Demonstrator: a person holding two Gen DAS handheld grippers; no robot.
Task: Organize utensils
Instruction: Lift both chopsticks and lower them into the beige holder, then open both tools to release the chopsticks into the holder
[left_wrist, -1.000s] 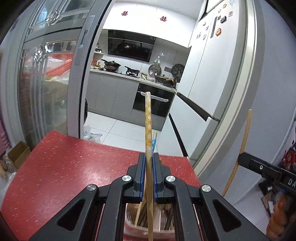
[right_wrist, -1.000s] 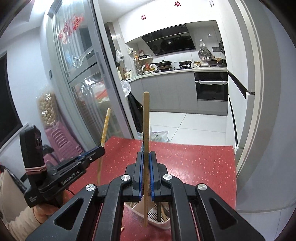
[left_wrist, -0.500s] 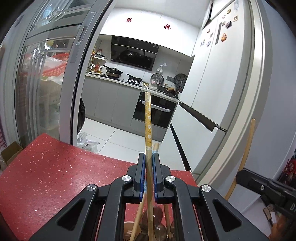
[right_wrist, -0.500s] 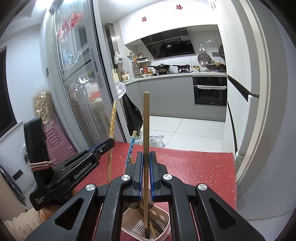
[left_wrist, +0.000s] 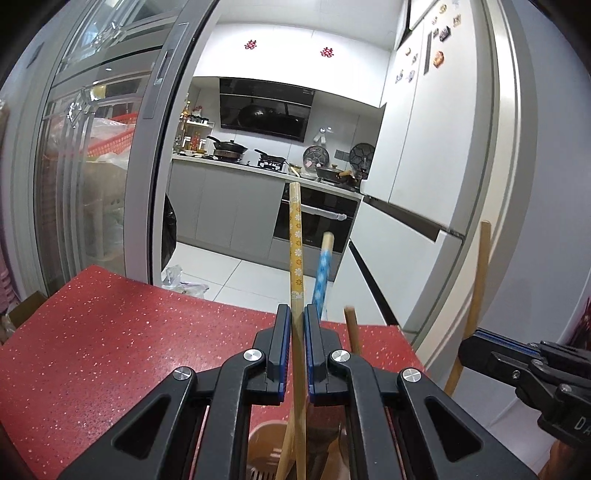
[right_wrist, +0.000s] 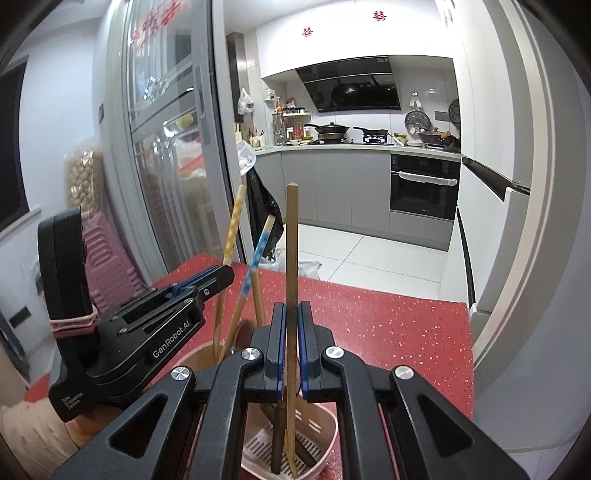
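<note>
The left claw is clamped on a yellow flowered chopstick, its low end down in the brown cup with 2 other sticks. The right claw pinches a plain wooden chopstick over the pink holder on the red counter. Both sticks look almost in; letting go is left.

Two handheld grippers, black plastic: left gripper, right gripper. Triangular cut-outs in the linkage arms, round silver screws at the pivots, blue pads lining the fingers. White "GenRobot.AI" lettering and a small "Data Acquisition System" label on the left body; pink band around its rear block.
</note>
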